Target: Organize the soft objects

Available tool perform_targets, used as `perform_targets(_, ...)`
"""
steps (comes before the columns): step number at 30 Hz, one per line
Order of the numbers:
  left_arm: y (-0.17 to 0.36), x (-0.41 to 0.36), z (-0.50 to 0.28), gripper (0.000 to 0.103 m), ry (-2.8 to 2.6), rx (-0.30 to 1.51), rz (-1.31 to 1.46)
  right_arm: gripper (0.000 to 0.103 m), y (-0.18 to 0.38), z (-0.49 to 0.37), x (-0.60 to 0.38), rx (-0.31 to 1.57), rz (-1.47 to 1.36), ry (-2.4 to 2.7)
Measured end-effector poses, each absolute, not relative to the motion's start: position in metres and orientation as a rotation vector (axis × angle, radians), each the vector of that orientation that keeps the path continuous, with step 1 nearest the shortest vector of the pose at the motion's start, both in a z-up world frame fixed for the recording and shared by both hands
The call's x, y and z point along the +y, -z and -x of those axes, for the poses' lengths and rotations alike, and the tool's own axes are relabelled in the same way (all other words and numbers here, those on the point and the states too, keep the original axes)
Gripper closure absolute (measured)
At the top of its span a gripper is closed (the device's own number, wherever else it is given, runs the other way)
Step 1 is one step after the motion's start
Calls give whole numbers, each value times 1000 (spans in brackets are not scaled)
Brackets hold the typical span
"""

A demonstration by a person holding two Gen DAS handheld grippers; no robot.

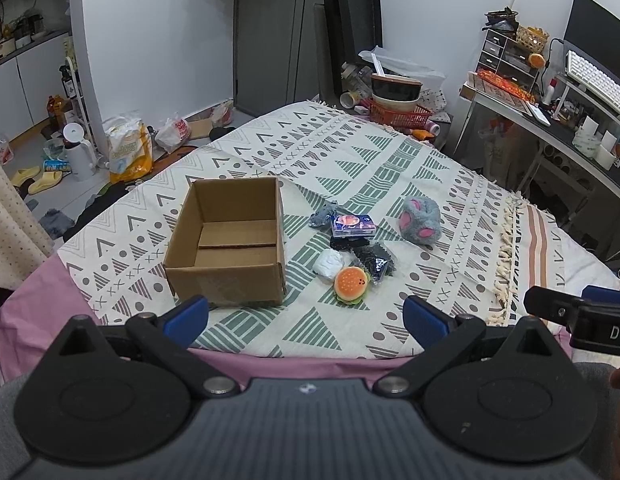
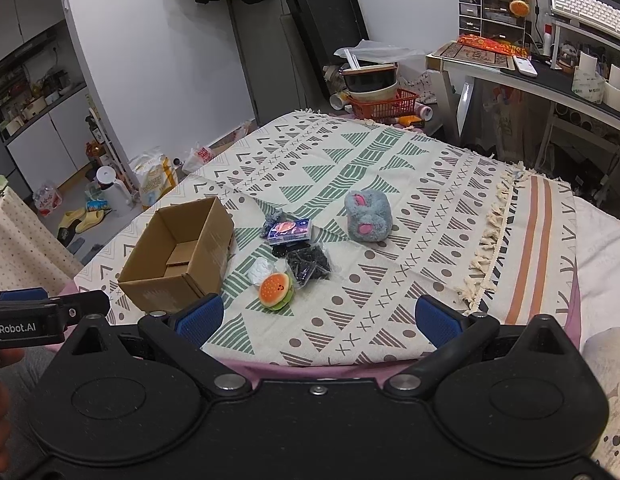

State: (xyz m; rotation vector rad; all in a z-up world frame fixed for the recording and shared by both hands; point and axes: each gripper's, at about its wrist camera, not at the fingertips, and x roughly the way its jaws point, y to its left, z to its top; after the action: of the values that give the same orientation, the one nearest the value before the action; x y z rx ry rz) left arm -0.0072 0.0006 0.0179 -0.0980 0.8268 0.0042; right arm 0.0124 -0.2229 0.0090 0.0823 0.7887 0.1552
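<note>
You hold two tools low at the near edge of the bed. Your left tool (image 1: 305, 316) is spread wide with nothing in it. Your right tool (image 2: 317, 316) is wide apart too, and it holds nothing.

The soft things lie on the patterned blanket (image 1: 390, 168), in a little bunch just right of the brown box (image 1: 225, 240). The box is open on top and looks empty.

Count them with me. There is one burger toy (image 1: 352, 283), closest to you. There is one white soft lump (image 1: 328, 262) touching it. There is one dark crinkly bag (image 1: 374, 258), one small tissue pack (image 1: 353, 226), and one gray cloth bit (image 1: 324, 214) behind the pack. There is one gray fluffy slipper (image 1: 421, 220) with pink pads, set apart on the right. Something black peeks out under the pack; I cannot tell what it is.

All of them look light and squishy. Pinch the burger toy across its middle. The bag may be slippery, so grab a thick part. Take the slipper by its fluffy edge.
</note>
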Motion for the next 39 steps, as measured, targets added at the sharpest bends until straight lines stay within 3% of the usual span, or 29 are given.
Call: perform_targets(39,-13,9,6,0,-19,807,105,0,1,-20,-232,798,-118,-186)
